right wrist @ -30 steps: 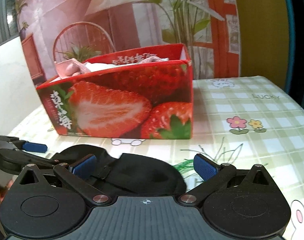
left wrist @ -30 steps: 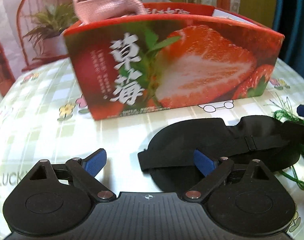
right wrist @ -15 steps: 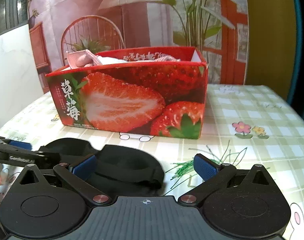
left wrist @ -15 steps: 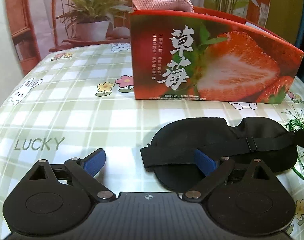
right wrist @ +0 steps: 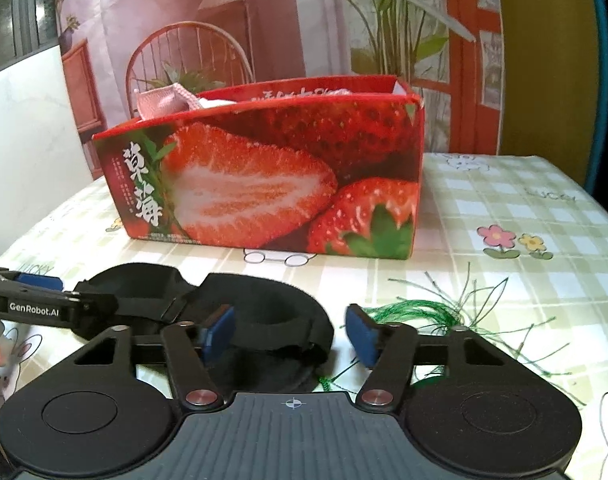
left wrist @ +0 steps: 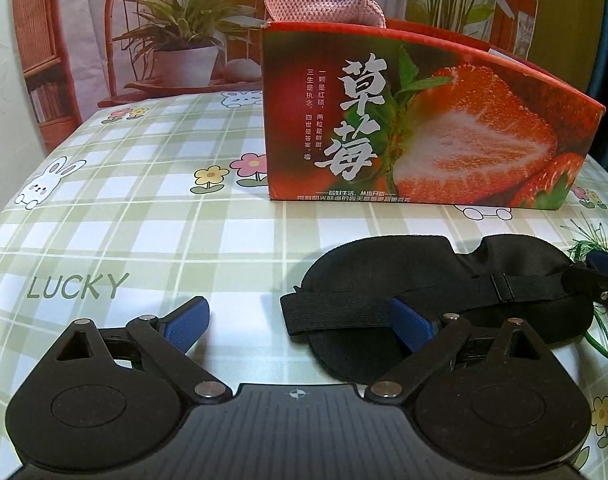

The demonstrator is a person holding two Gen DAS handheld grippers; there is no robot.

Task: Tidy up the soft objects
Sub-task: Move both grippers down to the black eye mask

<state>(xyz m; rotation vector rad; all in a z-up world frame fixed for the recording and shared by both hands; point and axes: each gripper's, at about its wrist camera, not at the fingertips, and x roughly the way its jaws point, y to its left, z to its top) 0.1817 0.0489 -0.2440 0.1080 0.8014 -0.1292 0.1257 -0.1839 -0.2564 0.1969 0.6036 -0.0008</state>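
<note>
A black sleep mask (left wrist: 444, 276) with an elastic strap lies flat on the checked tablecloth in front of a red strawberry-print box (left wrist: 424, 128). My left gripper (left wrist: 300, 320) is open at the mask's left end, its right pad over the strap. In the right wrist view my right gripper (right wrist: 290, 332) is partly closed around the mask's (right wrist: 264, 312) right end, its jaws not touching it. The box (right wrist: 272, 176) holds a pink knitted cloth (left wrist: 324, 4) and other soft items. The left gripper's arm (right wrist: 44, 304) shows at the left of the right wrist view.
A bundle of green string (right wrist: 408, 312) lies right of the mask, under my right gripper's right finger; it also shows in the left wrist view (left wrist: 596, 240). The tablecloth (left wrist: 144, 220) stretches left of the box. The table edge runs at the left.
My right gripper's jaws have narrowed around the mask's right end. The left gripper has backed off and swung left, so the box sits further right and farther away. The mask stays flat.
</note>
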